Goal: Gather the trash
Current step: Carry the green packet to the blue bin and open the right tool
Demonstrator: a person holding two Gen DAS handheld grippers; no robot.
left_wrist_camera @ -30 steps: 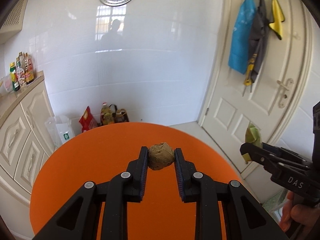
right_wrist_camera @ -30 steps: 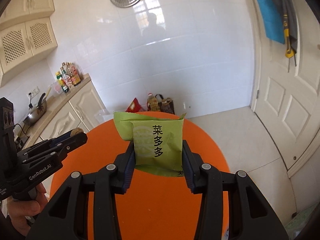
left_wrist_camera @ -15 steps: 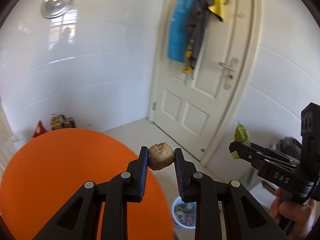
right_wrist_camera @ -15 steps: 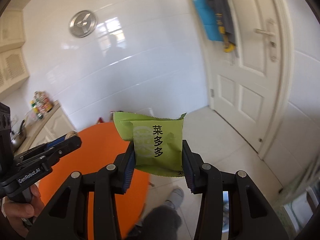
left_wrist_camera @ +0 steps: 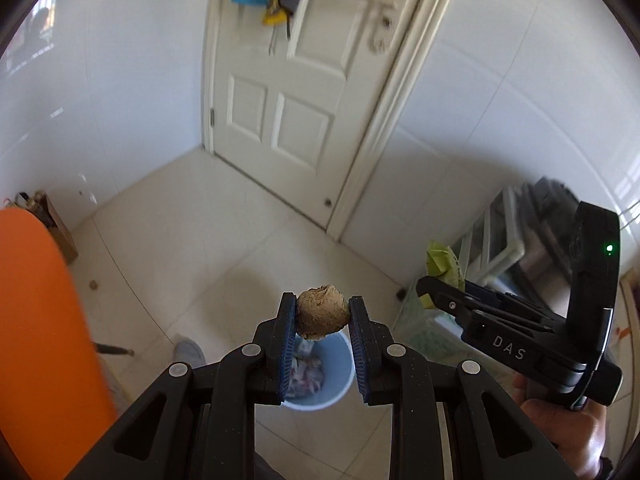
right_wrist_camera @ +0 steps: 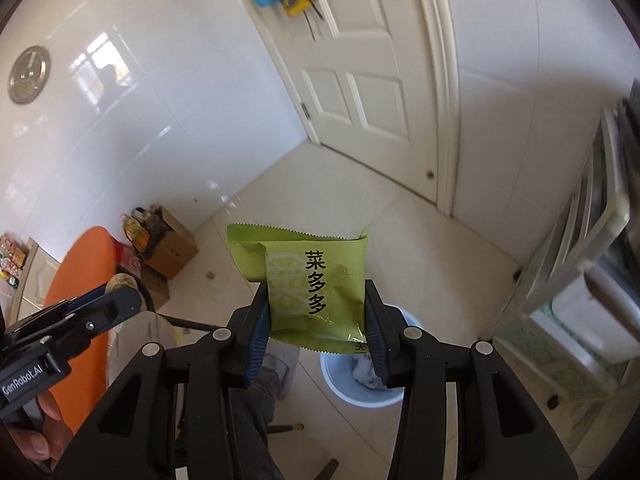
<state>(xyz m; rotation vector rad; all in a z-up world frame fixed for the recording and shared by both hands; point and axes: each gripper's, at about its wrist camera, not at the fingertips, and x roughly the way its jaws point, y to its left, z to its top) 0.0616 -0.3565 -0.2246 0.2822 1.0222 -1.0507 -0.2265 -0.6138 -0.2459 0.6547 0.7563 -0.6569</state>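
Left wrist view: left gripper (left_wrist_camera: 322,316) is clamped on a brown crumpled lump (left_wrist_camera: 321,315), held in the air directly above the blue trash bin (left_wrist_camera: 320,384) on the floor. Bin already has scraps in it. Right gripper (left_wrist_camera: 430,292) sits off to the right, pinching a green packet (left_wrist_camera: 442,262). Orange counter (left_wrist_camera: 36,320) at the left edge, white door (left_wrist_camera: 304,92) ahead.

Right wrist view: right gripper (right_wrist_camera: 316,316) is closed on the green packet (right_wrist_camera: 316,284); bin (right_wrist_camera: 360,376) lies below, slightly to the right.

Step looks like carry-to-bin, nearly at drop. Next: lower a bit, centre each gripper over the rim, open. Packet is light and may drift past the rim. Person's legs (right_wrist_camera: 256,392) stand just beside the bin.
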